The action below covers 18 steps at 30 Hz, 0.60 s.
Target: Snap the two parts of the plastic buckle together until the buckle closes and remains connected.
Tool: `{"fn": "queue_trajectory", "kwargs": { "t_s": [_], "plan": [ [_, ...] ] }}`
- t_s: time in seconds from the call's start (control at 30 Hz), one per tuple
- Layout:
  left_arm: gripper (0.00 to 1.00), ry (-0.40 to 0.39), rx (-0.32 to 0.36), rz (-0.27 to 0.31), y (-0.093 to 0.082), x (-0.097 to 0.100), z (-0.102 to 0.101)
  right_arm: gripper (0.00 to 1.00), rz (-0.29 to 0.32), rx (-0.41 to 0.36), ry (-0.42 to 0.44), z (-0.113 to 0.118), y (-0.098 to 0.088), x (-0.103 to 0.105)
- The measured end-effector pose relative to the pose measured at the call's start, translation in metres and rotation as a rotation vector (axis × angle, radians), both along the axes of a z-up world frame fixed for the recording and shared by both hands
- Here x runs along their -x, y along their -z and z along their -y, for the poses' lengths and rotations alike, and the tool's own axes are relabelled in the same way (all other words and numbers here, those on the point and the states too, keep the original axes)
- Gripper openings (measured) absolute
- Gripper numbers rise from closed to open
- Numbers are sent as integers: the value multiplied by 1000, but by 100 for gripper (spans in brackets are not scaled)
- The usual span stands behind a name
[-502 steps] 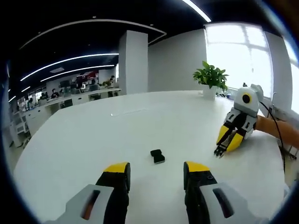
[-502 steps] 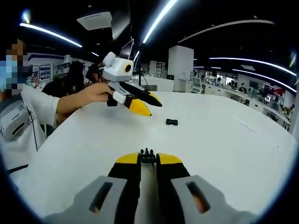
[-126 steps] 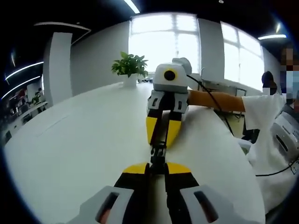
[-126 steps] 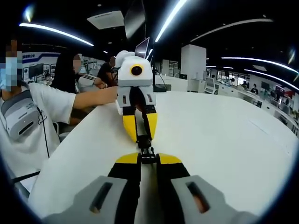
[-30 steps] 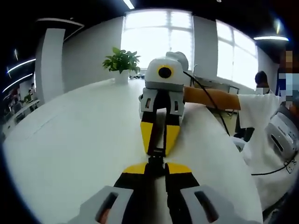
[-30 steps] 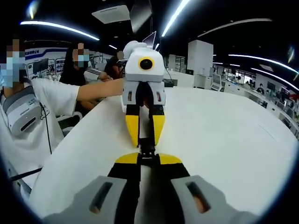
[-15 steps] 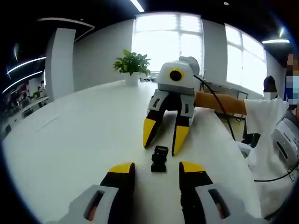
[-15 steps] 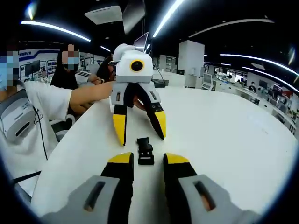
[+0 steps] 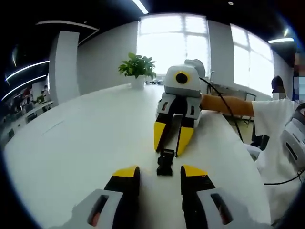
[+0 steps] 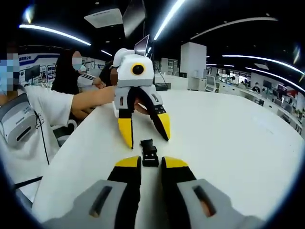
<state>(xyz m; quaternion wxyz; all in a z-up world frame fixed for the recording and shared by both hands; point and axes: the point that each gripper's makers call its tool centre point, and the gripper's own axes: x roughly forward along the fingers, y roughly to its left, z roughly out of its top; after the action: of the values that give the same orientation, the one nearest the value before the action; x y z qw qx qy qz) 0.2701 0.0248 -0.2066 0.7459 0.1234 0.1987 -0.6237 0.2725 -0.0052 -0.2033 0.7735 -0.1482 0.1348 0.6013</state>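
Black plastic buckle (image 9: 165, 162) (image 10: 149, 153): two parts joined into one short piece, lying flat on the white bench (image 9: 86, 143) (image 10: 228, 143). Matte black, blocky, with a wider body at one end and a narrower end with a slot or bar; finer detail too small to tell. Lies lengthwise between the two tongs, touched by neither.

Left tongs (image 9: 158, 175): yellow-tipped black jaws on grey bodies, rising from the bottom of the left gripper view, set apart, nothing between them. Buckle just beyond the tips, on the line of the gap. Same tongs seen head-on in the right gripper view (image 10: 145, 134), jaws splayed wide, tips pointing down toward the bench just behind the buckle, held by a person's hand (image 10: 88, 106).

Right tongs (image 10: 150, 165): yellow-tipped jaws at the bottom of the right gripper view, a narrow gap between them, gripping nothing; buckle just ahead of the tips. Same tongs head-on in the left gripper view (image 9: 169, 143), jaws a little apart, tips close above the far end of the buckle, not closed on it.

Surroundings: potted green plant (image 9: 137, 67) at the far edge of the bench by bright windows; person in a white sleeve (image 9: 271, 119) at the right of the left gripper view; seated people at the left of the right gripper view; ceiling strip lights (image 10: 167, 21).
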Motion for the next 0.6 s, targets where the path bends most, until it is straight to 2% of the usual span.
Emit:
{"fn": "queue_trajectory", "kwargs": {
  "t_s": [0.17, 0.23, 0.33, 0.4, 0.47, 0.6],
  "plan": [
    [32, 9, 6, -25, -4, -4, 0, 16, -3, -2, 3, 0, 1, 1],
    [34, 13, -2, -16, -3, -1, 0, 16, -3, -2, 2, 0, 1, 1],
    [43, 18, -8, -26, -5, 0, 2, 16, -5, -5, 4, 0, 1, 1],
    [47, 27, -20, -11, -4, 1, 3, 16, -7, -6, 4, 0, 1, 0],
    [48, -21, -24, -16, -4, -5, 5, 16, -7, -7, 5, 0, 1, 0],
    [43, 7, -30, -1, -3, -5, 7, 16, -9, -7, 4, 0, 1, 0]
  ]
}}
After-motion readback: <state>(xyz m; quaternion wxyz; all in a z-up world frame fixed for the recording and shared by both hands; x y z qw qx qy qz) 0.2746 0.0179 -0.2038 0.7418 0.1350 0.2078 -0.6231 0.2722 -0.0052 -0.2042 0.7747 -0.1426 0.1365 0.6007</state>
